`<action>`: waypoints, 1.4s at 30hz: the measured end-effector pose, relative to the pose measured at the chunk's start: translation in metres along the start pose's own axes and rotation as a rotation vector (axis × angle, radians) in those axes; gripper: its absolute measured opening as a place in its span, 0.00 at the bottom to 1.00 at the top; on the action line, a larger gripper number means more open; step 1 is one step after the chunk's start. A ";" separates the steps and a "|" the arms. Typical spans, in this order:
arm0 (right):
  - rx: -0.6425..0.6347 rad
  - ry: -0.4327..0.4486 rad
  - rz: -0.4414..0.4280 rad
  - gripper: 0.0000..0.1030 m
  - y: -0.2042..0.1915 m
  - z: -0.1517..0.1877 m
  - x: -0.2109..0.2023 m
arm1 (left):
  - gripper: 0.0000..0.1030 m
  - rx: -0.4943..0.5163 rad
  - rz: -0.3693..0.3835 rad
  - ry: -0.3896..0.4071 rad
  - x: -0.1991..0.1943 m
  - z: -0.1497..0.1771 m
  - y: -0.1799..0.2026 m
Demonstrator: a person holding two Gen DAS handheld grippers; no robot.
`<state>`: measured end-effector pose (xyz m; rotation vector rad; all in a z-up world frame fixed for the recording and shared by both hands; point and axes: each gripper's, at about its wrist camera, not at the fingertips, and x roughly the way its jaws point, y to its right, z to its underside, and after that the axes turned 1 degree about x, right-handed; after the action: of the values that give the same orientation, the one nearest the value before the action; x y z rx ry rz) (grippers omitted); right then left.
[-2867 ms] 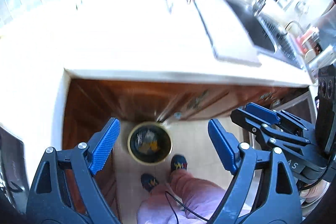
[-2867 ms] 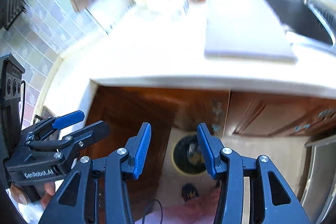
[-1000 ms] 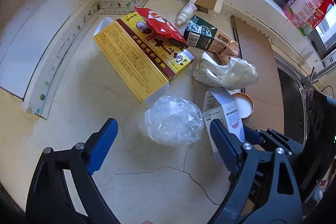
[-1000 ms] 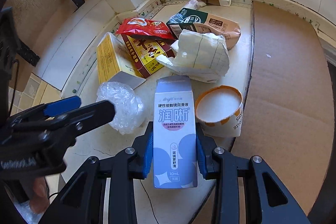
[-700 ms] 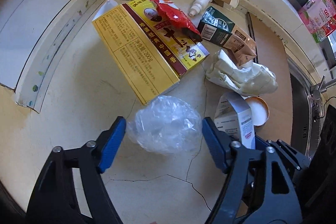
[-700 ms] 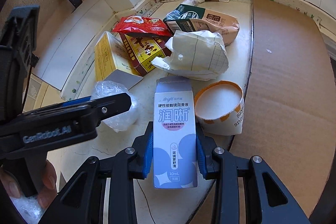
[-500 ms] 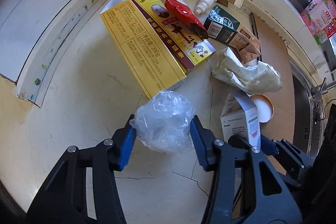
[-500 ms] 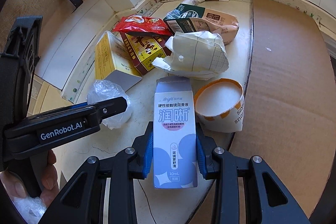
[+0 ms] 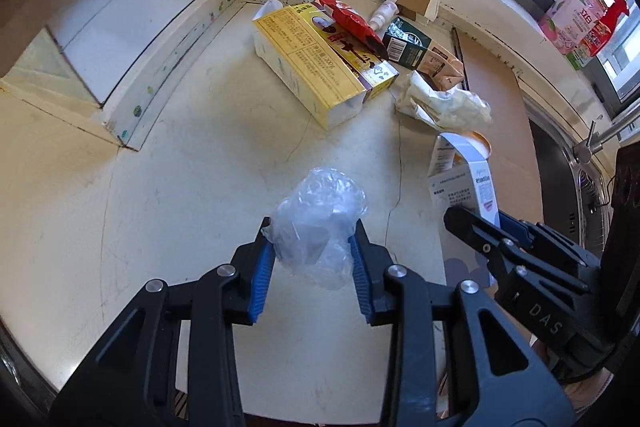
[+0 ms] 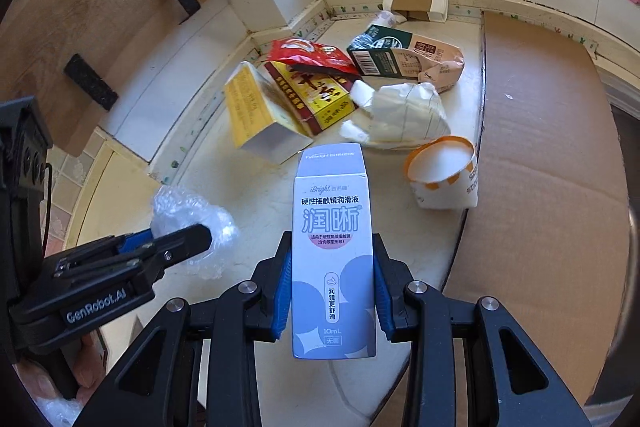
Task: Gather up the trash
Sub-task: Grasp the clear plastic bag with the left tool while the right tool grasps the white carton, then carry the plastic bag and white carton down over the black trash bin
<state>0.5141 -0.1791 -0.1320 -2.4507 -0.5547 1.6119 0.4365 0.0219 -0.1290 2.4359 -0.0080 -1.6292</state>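
Now that my left gripper (image 9: 312, 259), wide apart a second ago, is closing on the crumpled plastic wrap (image 9: 320, 223) left of the eye-drop carton (image 10: 334, 259) clamped in my right gripper (image 10: 332, 291), both pieces are ready to carry off the tabletop (image 9: 180, 187).

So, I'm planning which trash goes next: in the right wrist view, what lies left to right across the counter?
Crumpled clear plastic → yellow box → blue-and-white carton → crumpled white paper → paper cup → cardboard sheet.

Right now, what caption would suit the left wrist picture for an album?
Left gripper closing on a crumpled clear plastic bag above the countertop, boxes and wrappers behind.
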 end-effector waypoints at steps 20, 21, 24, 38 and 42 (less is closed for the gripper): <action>0.031 0.153 0.024 0.33 -0.129 0.172 -0.115 | 0.31 0.144 0.105 0.095 -0.143 0.171 -0.056; 0.038 0.156 0.030 0.33 -0.136 0.186 -0.119 | 0.31 0.156 0.111 0.093 -0.148 0.181 -0.058; 0.057 0.158 0.043 0.33 -0.148 0.225 -0.128 | 0.31 0.194 0.130 0.087 -0.158 0.208 -0.062; 0.086 0.046 0.115 0.33 -0.156 0.345 -0.146 | 0.30 0.259 0.189 -0.039 -0.147 0.297 -0.060; 0.078 0.002 0.127 0.33 -0.145 0.358 -0.142 | 0.30 0.243 0.183 -0.064 -0.137 0.311 -0.058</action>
<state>0.1069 -0.1268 -0.1098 -2.4753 -0.3356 1.6439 0.0928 0.0423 -0.1285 2.4654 -0.4497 -1.7087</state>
